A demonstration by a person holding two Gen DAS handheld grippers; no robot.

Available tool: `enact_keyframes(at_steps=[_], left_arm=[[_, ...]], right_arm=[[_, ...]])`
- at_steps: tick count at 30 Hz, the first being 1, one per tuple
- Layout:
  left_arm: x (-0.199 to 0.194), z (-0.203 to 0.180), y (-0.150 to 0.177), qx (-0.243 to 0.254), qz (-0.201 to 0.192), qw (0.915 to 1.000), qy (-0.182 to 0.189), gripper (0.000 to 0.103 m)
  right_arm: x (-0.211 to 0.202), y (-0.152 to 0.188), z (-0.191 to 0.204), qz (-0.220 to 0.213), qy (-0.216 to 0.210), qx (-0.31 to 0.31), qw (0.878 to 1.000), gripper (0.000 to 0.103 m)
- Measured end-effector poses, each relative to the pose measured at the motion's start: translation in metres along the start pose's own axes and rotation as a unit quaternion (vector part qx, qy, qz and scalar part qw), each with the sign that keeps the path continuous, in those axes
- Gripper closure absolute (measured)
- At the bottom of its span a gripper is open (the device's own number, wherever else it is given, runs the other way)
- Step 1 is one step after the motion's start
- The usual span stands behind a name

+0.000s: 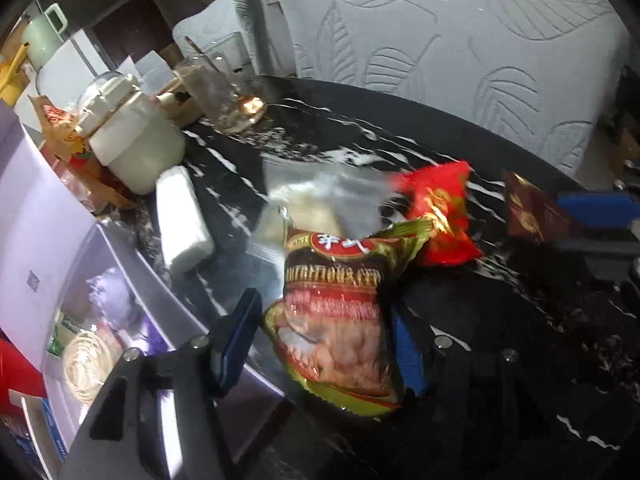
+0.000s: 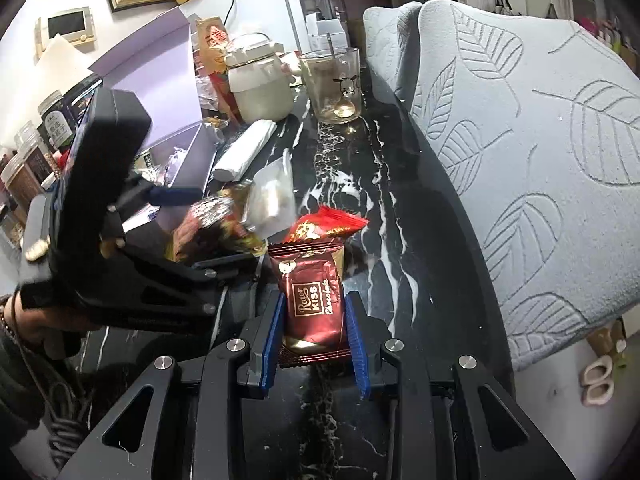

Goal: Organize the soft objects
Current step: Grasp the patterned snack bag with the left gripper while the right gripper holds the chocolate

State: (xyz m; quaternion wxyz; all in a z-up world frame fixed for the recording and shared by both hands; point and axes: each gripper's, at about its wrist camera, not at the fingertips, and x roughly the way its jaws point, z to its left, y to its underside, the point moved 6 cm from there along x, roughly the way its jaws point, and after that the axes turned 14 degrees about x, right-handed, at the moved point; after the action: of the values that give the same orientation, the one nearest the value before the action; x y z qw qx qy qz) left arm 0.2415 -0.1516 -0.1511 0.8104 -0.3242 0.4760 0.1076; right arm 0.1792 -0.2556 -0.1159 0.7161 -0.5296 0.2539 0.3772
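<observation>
In the left wrist view my left gripper [image 1: 320, 336] is shut on a green and brown cereal packet [image 1: 340, 312], held over the black marble table [image 1: 500, 320]. Beyond it lie a clear plastic bag [image 1: 320, 196], a red snack packet [image 1: 440, 216] and a white tissue pack [image 1: 182, 224]. In the right wrist view my right gripper [image 2: 316, 336] is shut on a brown chocolate packet [image 2: 312, 304], which rests low over the table [image 2: 400, 184]. The red packet [image 2: 328, 226] lies just beyond it. The left gripper [image 2: 192, 232] is at the left with its packet.
An open lilac box [image 1: 52, 240] with small items stands at the left table edge. A white jar [image 1: 132, 148] and a glass cup with a spoon [image 2: 334, 84] stand at the far end. A grey leaf-patterned cushion [image 2: 540, 152] borders the table on the right.
</observation>
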Motion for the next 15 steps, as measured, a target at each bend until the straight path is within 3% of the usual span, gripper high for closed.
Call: enact_keyframes(at_steps=[5,15], left_arm=[[-0.014,-0.008,0.007,-0.008,-0.008,0.9999,-0.010,0.055],[-0.046,-0.042,0.036,-0.049,-0.003,0.9986,0.020,0.055]], right_arm=[[-0.006,0.002,-0.003,-0.003,0.001,0.007,1.000,0.073],[-0.022,0.013,0.000,-0.010,-0.006,0.008,1.000,0.073]])
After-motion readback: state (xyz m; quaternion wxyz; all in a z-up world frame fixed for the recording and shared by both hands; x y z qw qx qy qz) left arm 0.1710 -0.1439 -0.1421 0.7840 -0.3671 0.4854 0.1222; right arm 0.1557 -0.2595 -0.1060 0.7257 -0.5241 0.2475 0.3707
